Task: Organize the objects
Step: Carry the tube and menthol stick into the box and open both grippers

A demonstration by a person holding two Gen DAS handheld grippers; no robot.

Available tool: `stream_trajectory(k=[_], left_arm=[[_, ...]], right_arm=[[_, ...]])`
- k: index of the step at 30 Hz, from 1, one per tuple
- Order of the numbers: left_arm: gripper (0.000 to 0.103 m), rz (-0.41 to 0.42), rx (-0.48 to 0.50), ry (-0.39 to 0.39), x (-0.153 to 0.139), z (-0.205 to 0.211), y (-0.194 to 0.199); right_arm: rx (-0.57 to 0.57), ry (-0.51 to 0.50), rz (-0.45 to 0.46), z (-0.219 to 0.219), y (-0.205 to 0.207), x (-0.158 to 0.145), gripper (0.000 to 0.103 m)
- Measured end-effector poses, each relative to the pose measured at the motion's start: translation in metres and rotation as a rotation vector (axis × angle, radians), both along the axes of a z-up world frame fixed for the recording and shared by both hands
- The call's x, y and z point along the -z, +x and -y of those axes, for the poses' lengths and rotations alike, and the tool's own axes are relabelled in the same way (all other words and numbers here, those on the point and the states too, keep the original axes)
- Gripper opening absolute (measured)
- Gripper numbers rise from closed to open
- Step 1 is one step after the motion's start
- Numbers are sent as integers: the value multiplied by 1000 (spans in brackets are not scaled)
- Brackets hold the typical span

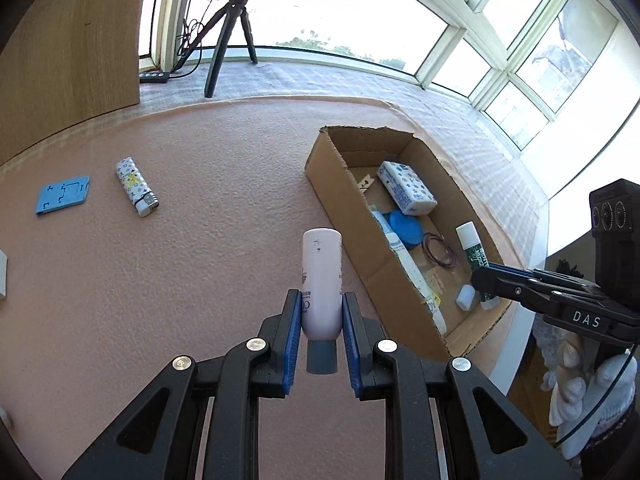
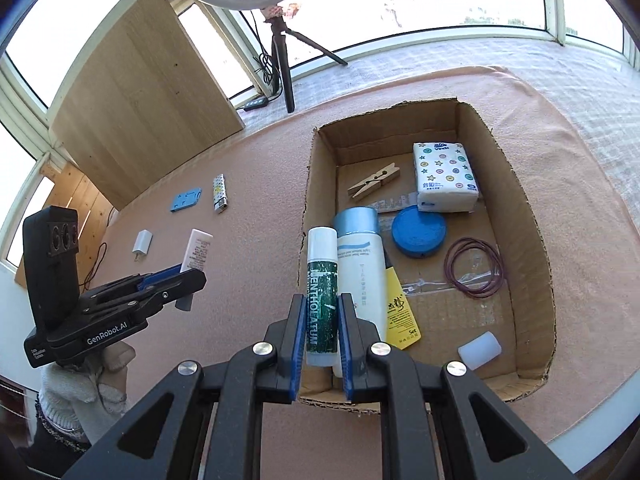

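My left gripper (image 1: 321, 304) is shut on a pale pink bottle (image 1: 322, 280) with a grey cap, held above the pink table cover, left of the cardboard box (image 1: 326, 168). My right gripper (image 2: 322, 312) is shut on a green-and-white lip balm stick (image 2: 322, 280), held over the box's near left corner. The box (image 2: 536, 232) holds a tissue pack (image 2: 444, 176), a clothespin (image 2: 374, 182), a blue lid (image 2: 418, 230), a white bottle with a blue cap (image 2: 360, 264), purple rubber bands (image 2: 474, 266) and a small white cap (image 2: 480, 350).
On the cover left of the box lie a patterned lighter (image 1: 136, 186), a blue card holder (image 1: 62, 194) and a white charger plug (image 2: 143, 244). A tripod (image 1: 228, 36) stands by the window; a wooden board (image 2: 144, 96) leans behind. A gloved hand (image 2: 80, 396) holds the left gripper.
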State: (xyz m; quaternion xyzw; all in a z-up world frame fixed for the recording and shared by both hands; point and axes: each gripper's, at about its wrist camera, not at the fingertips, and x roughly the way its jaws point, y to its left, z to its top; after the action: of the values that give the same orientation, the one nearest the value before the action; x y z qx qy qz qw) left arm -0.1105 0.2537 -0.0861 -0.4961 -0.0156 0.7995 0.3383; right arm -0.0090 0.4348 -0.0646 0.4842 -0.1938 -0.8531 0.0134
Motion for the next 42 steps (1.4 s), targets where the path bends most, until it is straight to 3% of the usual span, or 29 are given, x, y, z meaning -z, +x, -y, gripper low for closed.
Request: stream_trajectory(k=[5,13,24,26,27,28,30,39,42], left_arm=[[21,12,104,41,-10,-48,18],[21,30,215,33,-6,-109,40],[21,45,277,18,5,-143,48],[30,57,302,24,5,-145,50],[44,52,291,16,5,-145,50],[50,44,281,17,5,-144,49],[50,48,273,23,4,-141,46],[50,40,247,20,-1,-125,43],[55,45,223,19,-1,-116,43]], right_arm=[[55,22,1,-30,5,1,14],[85,41,11,-63,4,6,14],[84,37,11,-76,1,10,14],[86,26,-2,-78,2,9,15],[98,28,-4,-79,3,9,20],[113,33,-11,-81,4,8,24],[133,37,-28,-83,5,4,45],[119,35,-35,-73,1,-1,48],[116,35,-37,-66,-2,-1,51]])
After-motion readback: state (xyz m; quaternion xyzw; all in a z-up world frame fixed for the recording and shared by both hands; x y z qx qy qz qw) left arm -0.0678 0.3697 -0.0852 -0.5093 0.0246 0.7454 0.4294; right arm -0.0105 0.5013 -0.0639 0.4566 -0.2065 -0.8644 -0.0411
